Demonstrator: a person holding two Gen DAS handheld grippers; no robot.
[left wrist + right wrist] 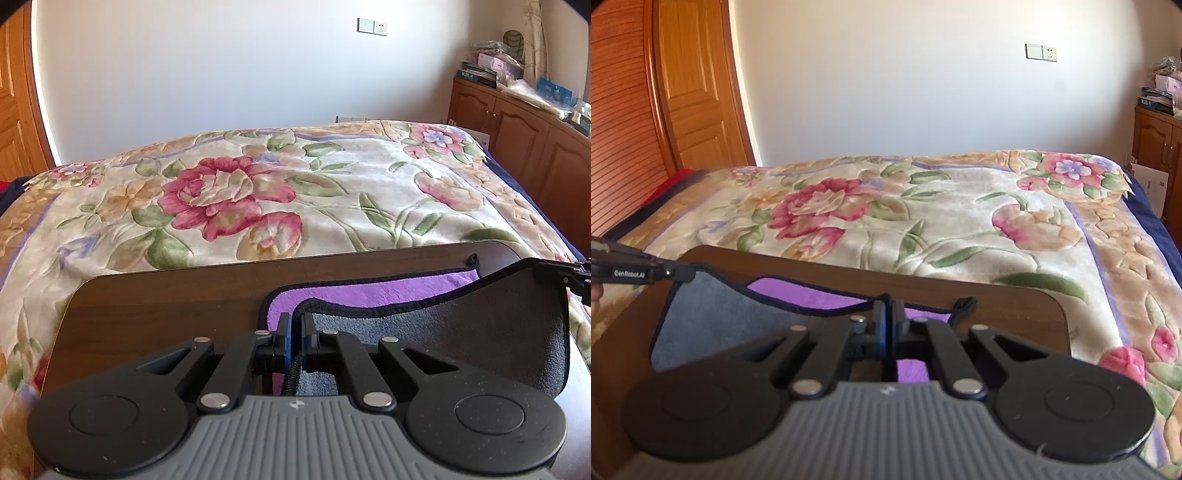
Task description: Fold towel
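Observation:
The towel [480, 325] is purple on one face and grey on the other, with a dark hem. It lies on a dark wooden board [166, 295]. My left gripper [296, 321] is shut on the towel's near edge and holds the grey side lifted over the purple. My right gripper [889, 306] is shut on the same edge further along; the towel [731, 310] hangs between the two. In the right wrist view the left gripper's fingers [670, 273] pinch the towel corner at far left. The right gripper also shows in the left wrist view [576, 273].
The board [1015, 310] rests on a bed with a floral blanket [258, 192]. A wooden cabinet [524, 140] with clutter stands at the right. A wooden door [690, 85] is at the left. A white wall is behind.

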